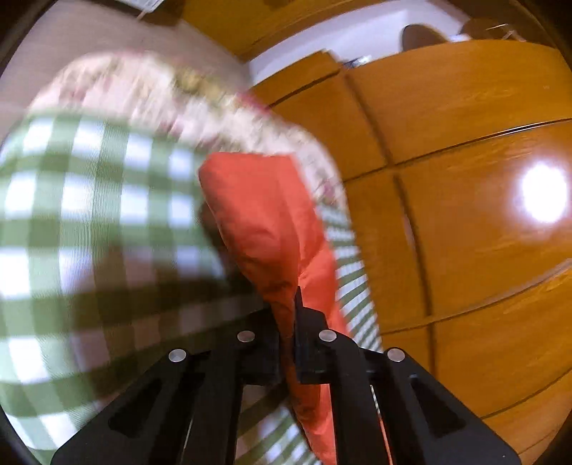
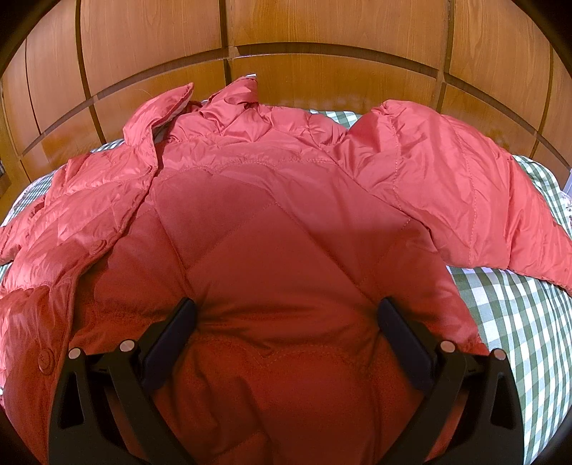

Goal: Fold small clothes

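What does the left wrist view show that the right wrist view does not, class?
Only the left wrist view: the left claw shut on a fold of the red jacket, a blurred floral cloth, and a bright light glare. Only the right wrist view: the jacket spread out whole, its sleeve and collar, with the right claw open over it. Both show the green checked cloth and wooden panels.

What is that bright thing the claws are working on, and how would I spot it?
Find the green-and-white checked bedcover before the wooden panelled wall. Spread across it lies a coral-red quilted puffer jacket, sleeves out. It is the only shiny, stitched, padded thing there.
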The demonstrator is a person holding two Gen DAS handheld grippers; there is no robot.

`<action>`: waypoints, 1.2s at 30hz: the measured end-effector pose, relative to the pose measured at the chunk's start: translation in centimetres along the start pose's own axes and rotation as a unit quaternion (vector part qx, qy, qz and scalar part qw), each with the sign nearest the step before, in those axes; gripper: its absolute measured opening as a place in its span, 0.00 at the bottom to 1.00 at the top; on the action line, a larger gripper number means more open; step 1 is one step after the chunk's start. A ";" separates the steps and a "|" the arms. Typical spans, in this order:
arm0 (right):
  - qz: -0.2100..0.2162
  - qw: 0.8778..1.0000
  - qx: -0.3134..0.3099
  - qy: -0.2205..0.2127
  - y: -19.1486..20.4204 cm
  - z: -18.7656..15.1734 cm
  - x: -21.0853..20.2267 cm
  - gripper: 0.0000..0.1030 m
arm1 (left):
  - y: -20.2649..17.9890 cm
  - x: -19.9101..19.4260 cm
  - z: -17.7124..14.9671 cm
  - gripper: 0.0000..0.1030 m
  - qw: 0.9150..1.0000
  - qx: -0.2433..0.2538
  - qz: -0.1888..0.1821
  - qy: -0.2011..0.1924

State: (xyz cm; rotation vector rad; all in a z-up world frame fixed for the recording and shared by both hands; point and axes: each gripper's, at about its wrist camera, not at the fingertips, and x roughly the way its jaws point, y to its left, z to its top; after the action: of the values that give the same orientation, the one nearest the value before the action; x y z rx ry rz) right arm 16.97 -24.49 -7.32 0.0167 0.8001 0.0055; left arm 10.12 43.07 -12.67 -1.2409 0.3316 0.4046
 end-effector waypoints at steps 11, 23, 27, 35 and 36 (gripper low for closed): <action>0.000 1.000 0.000 0.000 -0.1 0.0 0.1 0.98 | -0.9 -0.3 -0.6 0.04 0.998 -0.026 0.056 -0.028; 0.001 1.000 -0.001 0.001 0.0 0.0 0.1 0.98 | -17.3 -3.9 -7.9 0.04 0.971 0.225 -0.057 -0.053; -0.004 1.000 -0.007 0.008 0.3 0.1 0.2 0.98 | -22.9 -4.2 -13.9 0.04 0.938 0.331 -0.097 -0.028; -0.013 1.000 -0.013 0.007 0.4 0.0 0.4 0.98 | -28.8 -1.7 -26.9 0.04 0.883 0.446 -0.124 0.075; -0.012 1.000 -0.013 0.006 0.4 0.0 0.3 0.98 | -28.7 -1.4 -27.9 0.04 0.879 0.452 -0.123 0.082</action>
State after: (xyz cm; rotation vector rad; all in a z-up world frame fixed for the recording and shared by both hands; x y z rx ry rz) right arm 17.22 -24.09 -7.54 -0.0174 0.8125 -0.0079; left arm 21.70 8.54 3.94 -0.3772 0.4322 -0.0978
